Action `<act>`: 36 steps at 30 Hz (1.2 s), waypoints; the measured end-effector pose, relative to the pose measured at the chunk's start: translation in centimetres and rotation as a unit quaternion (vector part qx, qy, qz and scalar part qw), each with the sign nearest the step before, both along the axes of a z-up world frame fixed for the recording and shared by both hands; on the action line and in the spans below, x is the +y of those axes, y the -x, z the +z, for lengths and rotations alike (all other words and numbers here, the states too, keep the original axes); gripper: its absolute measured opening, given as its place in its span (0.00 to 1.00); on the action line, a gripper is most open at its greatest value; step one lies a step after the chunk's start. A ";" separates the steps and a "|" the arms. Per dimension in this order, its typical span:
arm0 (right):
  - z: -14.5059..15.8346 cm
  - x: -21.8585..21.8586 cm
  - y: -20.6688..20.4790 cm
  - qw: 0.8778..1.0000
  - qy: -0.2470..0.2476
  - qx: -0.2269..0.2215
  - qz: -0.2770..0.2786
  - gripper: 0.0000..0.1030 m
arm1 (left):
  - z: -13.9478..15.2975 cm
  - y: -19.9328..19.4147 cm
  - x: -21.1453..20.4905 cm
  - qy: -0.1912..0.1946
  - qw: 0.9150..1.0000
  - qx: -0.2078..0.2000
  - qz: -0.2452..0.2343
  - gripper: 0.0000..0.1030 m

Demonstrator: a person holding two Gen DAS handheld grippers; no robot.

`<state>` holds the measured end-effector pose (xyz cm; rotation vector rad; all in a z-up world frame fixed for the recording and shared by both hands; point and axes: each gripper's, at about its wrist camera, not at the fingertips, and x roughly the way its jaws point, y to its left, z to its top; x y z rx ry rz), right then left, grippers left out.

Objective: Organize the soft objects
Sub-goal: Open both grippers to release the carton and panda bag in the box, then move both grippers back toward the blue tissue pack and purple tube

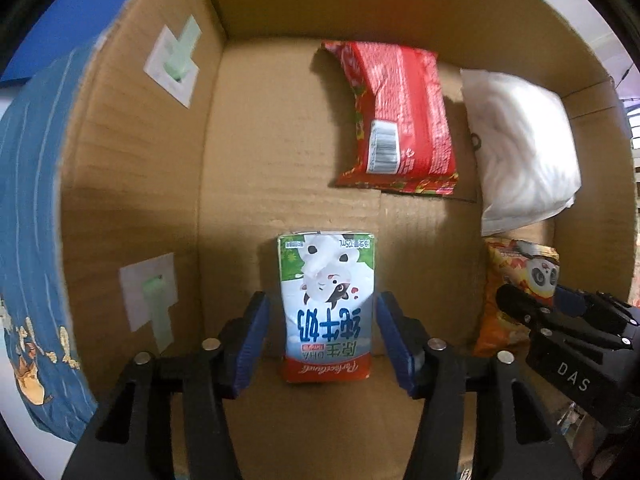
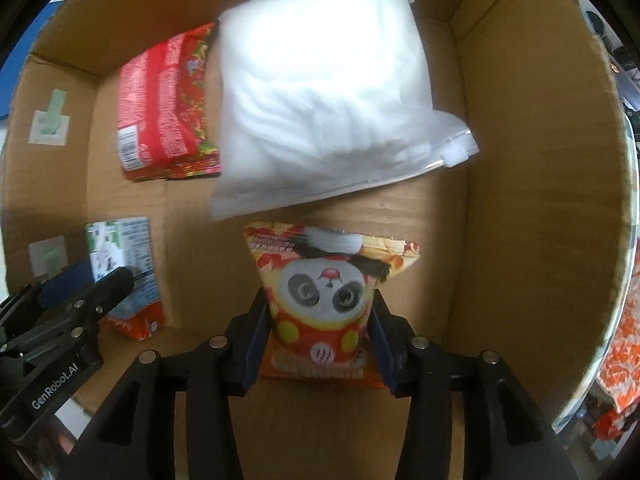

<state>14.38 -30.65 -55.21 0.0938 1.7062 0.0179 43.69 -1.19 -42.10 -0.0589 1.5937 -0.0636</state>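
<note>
Cardboard box (image 1: 132,200) holds boxy milk carton (image 1: 327,304); crinkly panda pouch (image 2: 320,300).

Inside a cardboard box (image 1: 132,208): a milk carton (image 1: 327,304) with a cartoon cow lies flat at 6 o'clock; a red snack packet (image 1: 396,116) at 1 o'clock; a white zip bag (image 2: 320,96) beside it; a panda snack pouch (image 2: 324,304) below.

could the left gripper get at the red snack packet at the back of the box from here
Probably yes: the red snack packet lies flat with bare cardboard ahead, but the left gripper still straddles the milk carton, which it must clear first.
</note>
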 end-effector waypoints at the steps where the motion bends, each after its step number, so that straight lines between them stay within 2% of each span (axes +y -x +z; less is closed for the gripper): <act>1: 0.2 -0.1 0.1 1.000 -0.002 -0.002 0.000 0.55 | 0.4 0.0 0.1 0.002 1.000 -0.003 0.001 0.53; 2: 0.6 -0.3 0.1 1.000 -0.004 -0.004 -0.001 0.61 | 0.7 0.1 0.2 0.005 1.000 -0.005 0.003 0.53; 5: 2.0 -0.8 0.4 1.000 -0.009 -0.018 -0.006 0.68 | 2.2 0.5 0.3 0.011 1.000 -0.014 0.011 0.55; 6: 2.9 -0.4 0.3 1.000 -0.010 -0.024 -0.006 0.70 | 2.8 0.7 0.5 0.014 1.000 -0.020 0.014 0.58; 8: 4.3 -0.3 0.9 0.999 -0.015 -0.042 -0.003 0.81 | 3.9 1.1 1.1 0.016 0.999 -0.033 0.016 0.64; 12: 6.5 -0.3 2.4 0.997 -0.025 -0.076 -0.004 0.88 | 6.6 2.3 1.5 0.009 0.998 -0.067 0.017 0.70; 15: 7.9 0.1 3.8 0.995 -0.024 -0.098 -0.005 0.93 | 8.5 3.6 1.7 -0.005 0.995 -0.096 0.017 0.82; 16: 8.4 0.2 4.2 0.994 -0.022 -0.105 -0.004 0.99 | 9.2 4.0 1.7 -0.011 0.994 -0.108 0.017 0.84; 19: 9.9 0.3 5.1 0.992 -0.028 -0.126 -0.010 1.00 | 10.8 4.8 1.7 -0.022 0.991 -0.135 0.009 0.91; 22: 11.5 -0.6 5.7 0.989 -0.041 -0.140 -0.029 1.00 | 11.8 5.6 1.5 -0.015 0.989 -0.150 0.005 0.93; 25: 13.0 -1.1 6.6 0.986 -0.040 -0.156 -0.036 1.00 | 12.2 6.3 0.9 -0.014 0.987 -0.159 0.003 0.94; 36: 17.4 -1.9 10.4 0.978 -0.004 -0.211 0.000 1.00 | 17.1 9.7 0.2 -0.014 0.977 -0.212 0.010 0.94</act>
